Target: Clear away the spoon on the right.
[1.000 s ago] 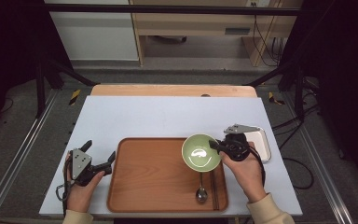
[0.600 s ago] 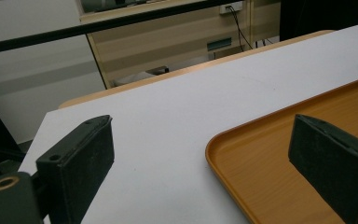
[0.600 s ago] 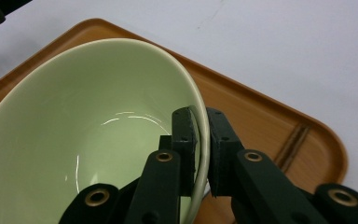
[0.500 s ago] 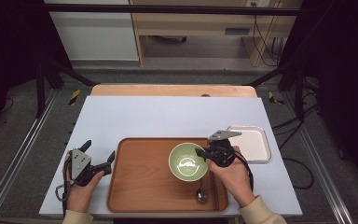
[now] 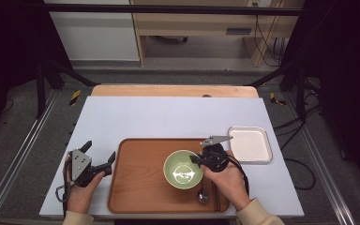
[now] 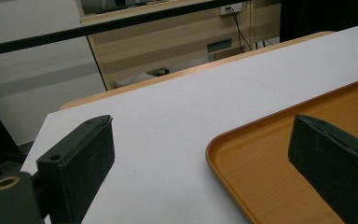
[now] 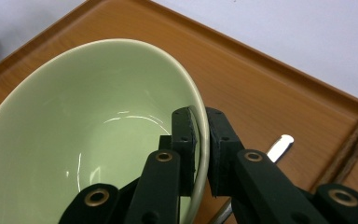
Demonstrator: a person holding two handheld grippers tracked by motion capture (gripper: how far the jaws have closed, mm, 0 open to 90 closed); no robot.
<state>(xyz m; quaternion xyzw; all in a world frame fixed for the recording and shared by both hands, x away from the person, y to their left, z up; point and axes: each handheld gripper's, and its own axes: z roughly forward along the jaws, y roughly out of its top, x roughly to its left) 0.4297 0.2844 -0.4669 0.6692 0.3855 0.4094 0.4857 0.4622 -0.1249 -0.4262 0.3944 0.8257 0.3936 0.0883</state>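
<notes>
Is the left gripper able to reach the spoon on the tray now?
Probably not directly. The left gripper stands open at the tray's left edge, while the spoon lies at the far right, behind the bowl held by the right gripper.

A glossy pale green bowl [image 5: 183,169], empty, is seen tilted over the right half of a wooden tray [image 5: 136,187], its rim pinched at the right side.
</notes>
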